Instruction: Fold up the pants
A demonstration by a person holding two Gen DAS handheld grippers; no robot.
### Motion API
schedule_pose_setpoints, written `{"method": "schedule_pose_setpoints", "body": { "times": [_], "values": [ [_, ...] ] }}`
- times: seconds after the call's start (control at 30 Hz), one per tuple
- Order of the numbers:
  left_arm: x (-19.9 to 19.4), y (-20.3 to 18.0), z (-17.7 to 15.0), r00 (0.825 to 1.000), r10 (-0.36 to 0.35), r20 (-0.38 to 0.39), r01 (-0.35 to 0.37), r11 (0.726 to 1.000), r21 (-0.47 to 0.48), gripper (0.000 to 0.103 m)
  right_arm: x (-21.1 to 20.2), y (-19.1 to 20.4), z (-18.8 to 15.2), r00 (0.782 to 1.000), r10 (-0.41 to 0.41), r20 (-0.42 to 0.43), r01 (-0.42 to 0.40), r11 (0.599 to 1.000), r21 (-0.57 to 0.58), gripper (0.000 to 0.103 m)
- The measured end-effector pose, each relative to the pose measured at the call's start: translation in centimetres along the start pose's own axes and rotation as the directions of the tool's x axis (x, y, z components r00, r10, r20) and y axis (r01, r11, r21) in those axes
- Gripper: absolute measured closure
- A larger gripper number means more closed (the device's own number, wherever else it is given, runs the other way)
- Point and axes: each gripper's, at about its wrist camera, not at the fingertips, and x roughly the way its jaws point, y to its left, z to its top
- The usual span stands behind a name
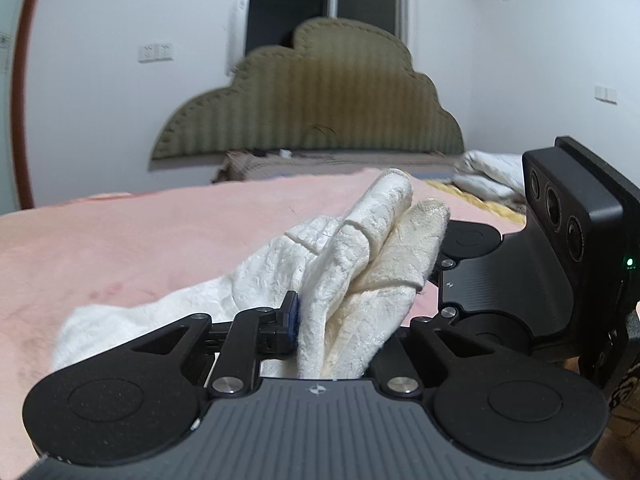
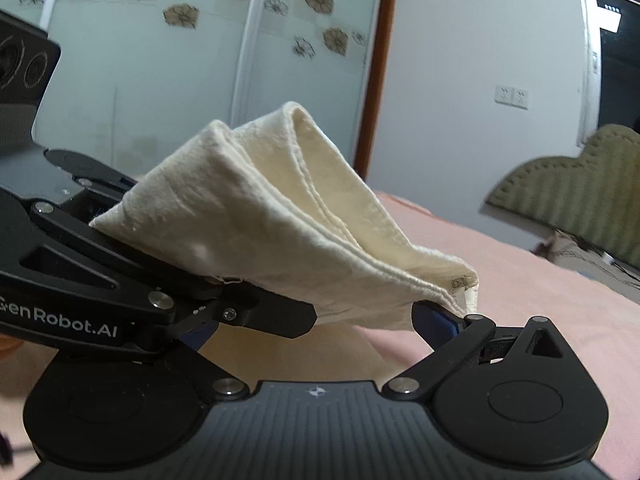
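cream pants [image 1: 352,280] bunched in left gripper [image 1: 332,328] – above pink bedspread [image 1: 140,240]

Your left gripper [image 1: 332,320] is matte black, ribbed grey base, silver screws, blue pads. Your right gripper [image 2: 364,320] is the same; white "GenRobot.AI" lettering shows on the other gripper's arm in its view.

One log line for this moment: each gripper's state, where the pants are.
left gripper: shut on pants | right gripper: shut on pants | pants: bunched, lifted over pink bed | fold: not laid
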Motion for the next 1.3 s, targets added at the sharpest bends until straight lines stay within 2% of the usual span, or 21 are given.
{"method": "schedule_pose_setpoints", "body": {
  "times": [0.17, 0.2, 0.33, 0.4, 0.5, 0.57, 0.67, 0.77, 0.83, 0.9, 0.97, 1.0, 1.1, 1.17, 1.23, 1.3],
  "values": [
    [1.2, -1.5, -1.7, 0.999, -0.028, -0.036, 0.029, 0.999, 0.039, 0.089, -0.9, -0.3, -1.9, 0.998, -0.041, -0.055, 0.041, 0.999, 0.010, 0.000],
    [1.7, -1.5, -1.8, 0.998, -0.033, -0.051, 0.036, 0.998, 0.047, 0.083, -0.9, -0.2, -2.1, 0.996, -0.051, -0.069, 0.051, 0.999, 0.007, 0.000],
    [3.0, -1.5, -2.5, 0.992, -0.050, -0.113, 0.057, 0.997, 0.057, 0.077, -1.4, -0.4, -3.3, 0.985, -0.093, -0.144, 0.095, 0.995, 0.009, 0.000],
    [3.6, -1.6, -2.6, 0.990, -0.051, -0.135, 0.063, 0.994, 0.086, 0.070, -2.2, -0.5, -3.7, 0.977, -0.122, -0.174, 0.125, 0.992, 0.007, 0.000],
    [3.7, -1.9, -3.0, 0.989, -0.057, -0.134, 0.074, 0.990, 0.123, 0.056, -4.3, -1.0, -4.6, 0.966, -0.161, -0.204, 0.172, 0.984, 0.035, 0.000],
    [3.1, -2.2, -3.3, 0.988, -0.090, -0.128, 0.107, 0.986, 0.131, 0.054, -5.9, -1.5, -5.1, 0.958, -0.189, -0.216, 0.212, 0.973, 0.086, 0.000],
    [2.5, -2.2, -3.3, 0.981, -0.145, -0.132, 0.165, 0.975, 0.150, 0.045, -8.5, -2.4, -6.2, 0.942, -0.247, -0.227, 0.290, 0.941, 0.175, 0.000],
    [0.5, -1.9, -3.8, 0.969, -0.201, -0.140, 0.220, 0.966, 0.132, 0.038, -10.6, -3.5, -6.8, 0.911, -0.329, -0.249, 0.389, 0.886, 0.254, 0.000],
    [-0.7, -0.6, -3.7, 0.958, -0.242, -0.152, 0.254, 0.965, 0.059, 0.037, -11.5, -3.9, -6.5, 0.900, -0.368, -0.234, 0.428, 0.845, 0.320, 0.000],
    [-2.4, 1.3, -3.3, 0.952, -0.274, -0.137, 0.270, 0.962, -0.045, 0.035, -12.2, -4.1, -5.8, 0.911, -0.371, -0.180, 0.412, 0.810, 0.418, 0.000],
    [-3.7, 3.6, -2.4, 0.961, -0.258, -0.101, 0.246, 0.962, -0.119, 0.032, -11.9, -4.0, -4.9, 0.929, -0.349, -0.122, 0.362, 0.793, 0.490, 0.000],
    [-4.2, 4.7, -2.2, 0.970, -0.227, -0.086, 0.214, 0.967, -0.136, 0.029, -11.6, -3.6, -4.4, 0.938, -0.335, -0.096, 0.336, 0.797, 0.502, 0.000],
    [-5.1, 7.0, -2.1, 0.994, -0.067, -0.089, 0.059, 0.993, -0.100, 0.028, -10.0, -1.6, -3.4, 0.955, -0.286, -0.076, 0.290, 0.853, 0.434, 0.000],
    [-5.3, 8.0, -2.8, 0.992, 0.012, -0.125, -0.021, 0.997, -0.071, 0.028, -8.6, -0.1, -3.4, 0.956, -0.267, -0.121, 0.293, 0.892, 0.343, 0.000],
    [-5.3, 8.8, -3.7, 0.984, 0.019, -0.177, -0.030, 0.998, -0.063, 0.028, -7.4, 1.2, -3.7, 0.943, -0.268, -0.199, 0.315, 0.912, 0.264, 0.000],
    [-5.4, 9.0, -4.7, 0.975, 0.001, -0.221, -0.012, 0.999, -0.046, 0.028, -6.9, 2.0, -4.6, 0.927, -0.260, -0.271, 0.325, 0.916, 0.233, 0.000]
  ]
}}
